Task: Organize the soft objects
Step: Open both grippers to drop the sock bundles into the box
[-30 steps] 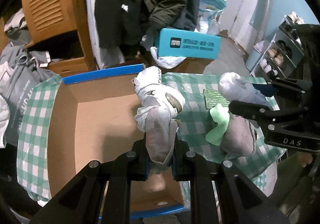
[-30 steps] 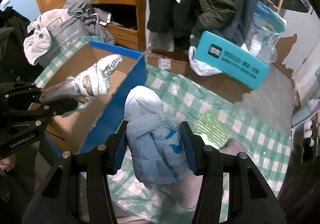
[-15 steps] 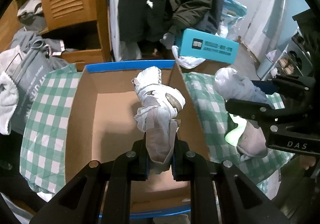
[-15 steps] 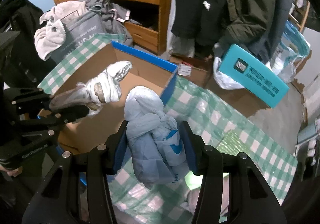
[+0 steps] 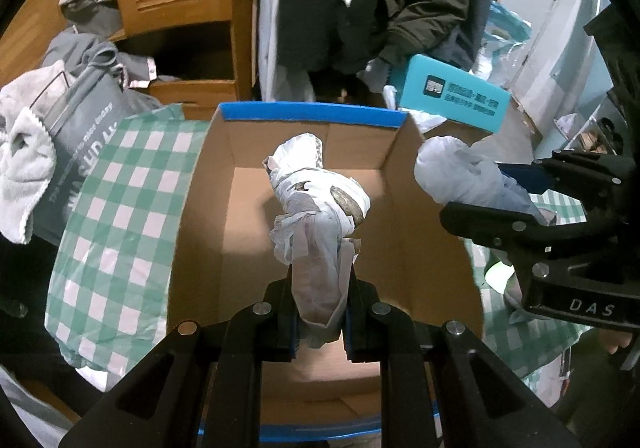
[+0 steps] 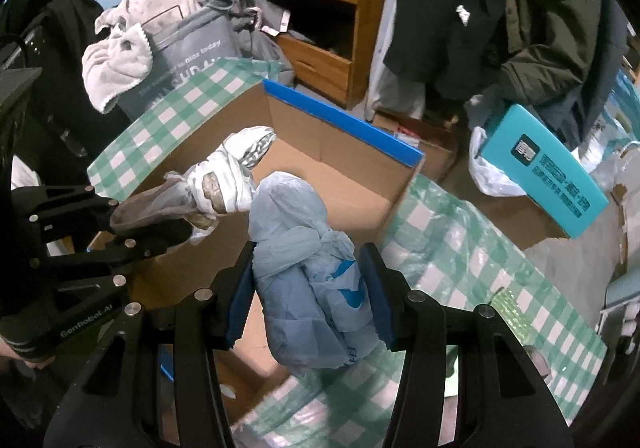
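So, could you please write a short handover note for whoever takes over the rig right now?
Left gripper: shut on a white-grey knotted bundle, held over the open cardboard box.
Right gripper: shut on a pale blue bag bundle, above the box's right wall.
Done: both bundles picked up. The visible box floor is bare.
Left: release both into the box. Something pale green remains on the checked cloth.

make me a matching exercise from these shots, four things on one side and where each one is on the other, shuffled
Things:
1. white knotted bag
2. pale blue bag
3. cardboard box
4. teal box

Places:
a. on the green checked cloth
b. on the floor past the table
c. in the left tongs
d. in the right tongs

Pairs: 1-c, 2-d, 3-a, 4-b
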The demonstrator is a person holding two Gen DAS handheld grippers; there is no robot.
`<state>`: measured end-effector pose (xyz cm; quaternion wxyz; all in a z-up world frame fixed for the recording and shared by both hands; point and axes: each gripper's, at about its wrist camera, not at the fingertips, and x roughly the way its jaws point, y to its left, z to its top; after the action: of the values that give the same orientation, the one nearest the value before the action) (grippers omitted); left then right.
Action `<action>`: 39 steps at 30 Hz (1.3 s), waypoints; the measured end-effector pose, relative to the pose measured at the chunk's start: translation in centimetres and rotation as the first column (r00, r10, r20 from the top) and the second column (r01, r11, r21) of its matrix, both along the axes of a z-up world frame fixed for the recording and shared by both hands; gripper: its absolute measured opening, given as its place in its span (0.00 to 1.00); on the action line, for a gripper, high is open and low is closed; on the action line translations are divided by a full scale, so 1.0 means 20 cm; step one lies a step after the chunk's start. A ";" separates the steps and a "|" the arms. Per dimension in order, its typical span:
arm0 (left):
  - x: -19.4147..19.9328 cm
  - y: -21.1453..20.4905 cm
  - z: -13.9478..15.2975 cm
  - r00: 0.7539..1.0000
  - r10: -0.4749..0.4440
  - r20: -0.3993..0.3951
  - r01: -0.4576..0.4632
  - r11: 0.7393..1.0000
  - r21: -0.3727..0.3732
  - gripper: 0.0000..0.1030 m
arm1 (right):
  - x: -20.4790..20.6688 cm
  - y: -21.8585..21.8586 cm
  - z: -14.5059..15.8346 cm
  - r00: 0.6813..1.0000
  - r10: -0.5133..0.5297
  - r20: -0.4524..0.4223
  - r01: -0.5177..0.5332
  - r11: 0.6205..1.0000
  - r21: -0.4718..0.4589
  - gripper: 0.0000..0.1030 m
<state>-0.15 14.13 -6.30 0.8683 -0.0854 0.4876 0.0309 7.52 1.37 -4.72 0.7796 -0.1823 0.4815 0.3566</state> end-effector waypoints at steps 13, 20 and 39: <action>0.00 0.07 -0.08 0.997 0.047 -0.056 -0.047 0.999 0.004 0.22 | 0.00 0.11 -0.08 0.999 0.022 -0.039 -0.023 0.999 -0.036 0.51; -0.01 0.05 -0.04 0.998 0.043 -0.037 -0.042 0.999 0.021 0.36 | 0.00 0.09 -0.09 1.000 0.009 -0.027 -0.011 0.999 -0.050 0.65; 0.01 -0.20 0.06 0.998 -0.065 0.001 0.065 0.997 0.050 0.52 | 0.01 -0.20 -0.03 0.996 -0.090 -0.001 0.090 0.996 -0.021 0.77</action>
<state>0.02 10.06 -5.13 0.8714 -0.0476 0.4880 0.0146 7.78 -2.72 -5.24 0.7923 -0.1682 0.4939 0.3164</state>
